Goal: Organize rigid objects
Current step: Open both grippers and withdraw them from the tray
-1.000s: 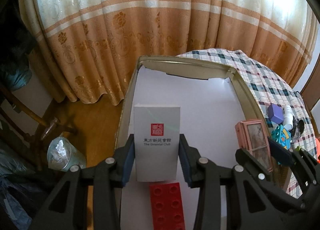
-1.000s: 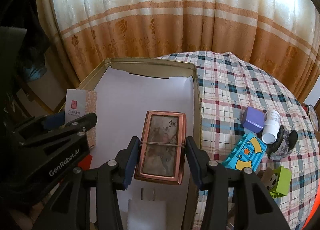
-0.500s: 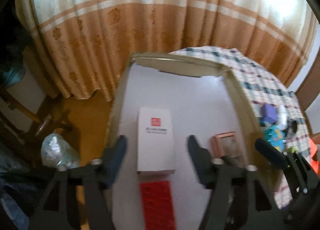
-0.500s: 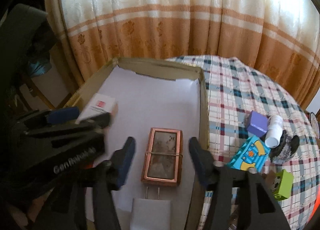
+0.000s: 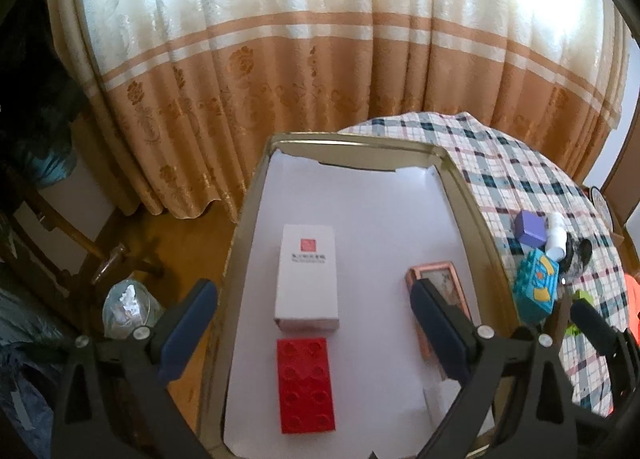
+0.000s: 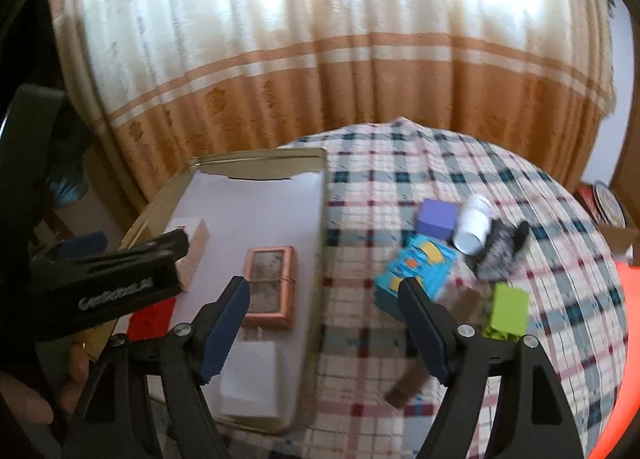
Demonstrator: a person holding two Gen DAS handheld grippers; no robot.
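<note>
Both claws hang empty and spread wide over the table. The left claw (image 5: 310, 323) is released, jaws far apart, and the white box (image 5: 307, 277) lies flat in the tray (image 5: 240, 235) just ahead of it, between the finger lines, with the red brick (image 5: 306, 385) right behind it, nearer the claw. The copper-framed case (image 6: 270, 283) lies flat too, just left of the right claw (image 6: 324, 333), which is also let go and now points off over the checked cloth.

Ahead and to the right of that right claw sit the loose pieces: a blue block (image 6: 416, 269) closest to its right finger, a purple cube (image 6: 438, 219) beyond it, a white bottle (image 6: 474, 225) on its side, a green block (image 6: 508, 309) further right.

My read: the blue block is the natural next pick. It looks like light, hard plastic, stiff, a bit slick. Best pinched across its two flat long sides, low on the body. The bottle is round and may roll, so it wants a squeeze across its middle.
</note>
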